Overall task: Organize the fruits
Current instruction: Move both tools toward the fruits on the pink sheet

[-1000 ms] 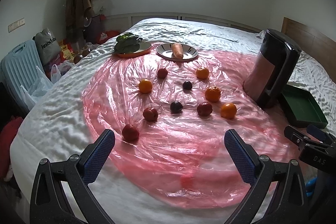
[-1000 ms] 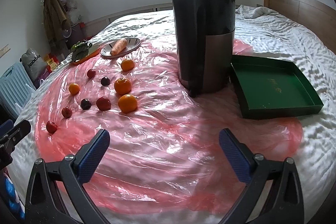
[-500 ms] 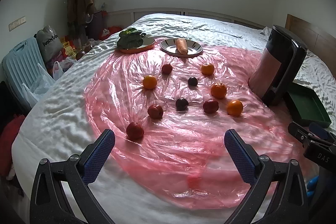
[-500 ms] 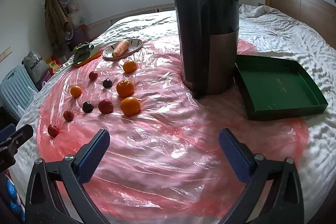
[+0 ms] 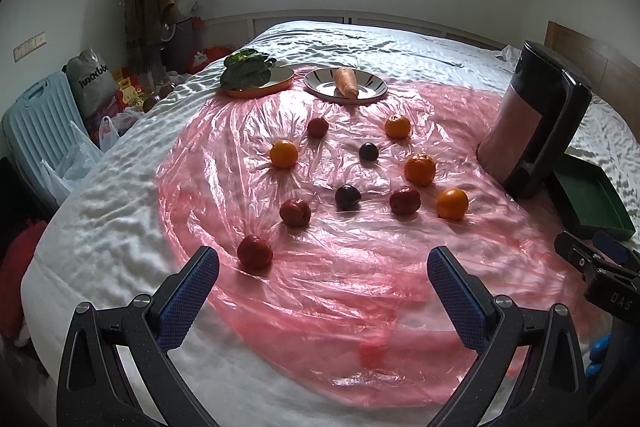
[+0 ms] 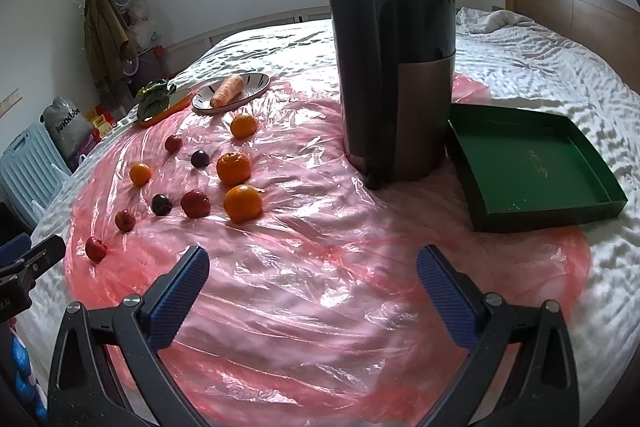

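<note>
both tools hang over the near edge of the bed point(image 5: 100, 187), each with its blue-padded fingers spread wide and holding nothing: the left tool point(image 5: 320, 277) faces the scattered fruit, the right tool point(image 6: 312, 273) faces bare pink plastic sheet point(image 6: 320, 287). on the sheet lie four oranges, four red fruits and two dark plums, all apart from one another. the nearest red fruit point(image 5: 255, 251) sits just beyond the left tool's left finger. the nearest orange point(image 6: 242, 203) lies beside a red fruit point(image 6: 195, 203). a tall dark jug point(image 6: 394, 75) stands at the sheet's right, with an empty green tray point(image 6: 532, 167) just beside it. farther back, a plate with a carrot point(image 5: 346, 82) sits next to an orange-rimmed dish of leafy greens point(image 5: 246, 69).
</note>
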Demonstrator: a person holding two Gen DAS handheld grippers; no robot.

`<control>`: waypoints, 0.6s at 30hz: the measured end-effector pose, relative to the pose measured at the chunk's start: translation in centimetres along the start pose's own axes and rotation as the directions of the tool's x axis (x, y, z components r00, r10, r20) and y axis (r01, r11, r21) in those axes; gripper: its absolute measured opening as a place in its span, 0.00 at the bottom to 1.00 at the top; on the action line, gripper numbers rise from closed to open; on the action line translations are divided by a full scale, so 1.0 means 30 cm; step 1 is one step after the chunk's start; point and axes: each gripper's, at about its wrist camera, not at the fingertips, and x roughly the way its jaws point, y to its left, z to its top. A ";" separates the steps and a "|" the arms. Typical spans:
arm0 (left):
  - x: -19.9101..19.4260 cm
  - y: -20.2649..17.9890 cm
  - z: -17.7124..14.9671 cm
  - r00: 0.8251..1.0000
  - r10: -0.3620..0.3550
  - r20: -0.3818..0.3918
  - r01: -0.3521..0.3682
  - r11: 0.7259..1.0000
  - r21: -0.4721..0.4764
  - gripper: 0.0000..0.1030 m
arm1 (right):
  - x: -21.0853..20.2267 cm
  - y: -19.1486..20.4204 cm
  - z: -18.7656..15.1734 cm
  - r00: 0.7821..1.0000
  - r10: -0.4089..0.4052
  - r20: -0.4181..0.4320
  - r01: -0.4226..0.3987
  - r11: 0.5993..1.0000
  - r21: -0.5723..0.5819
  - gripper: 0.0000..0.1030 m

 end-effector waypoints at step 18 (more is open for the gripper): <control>0.050 0.140 0.032 0.998 0.055 0.006 -0.055 0.998 0.035 0.99 | 0.043 0.071 0.016 0.997 0.071 -0.011 -0.071 0.995 -0.075 1.00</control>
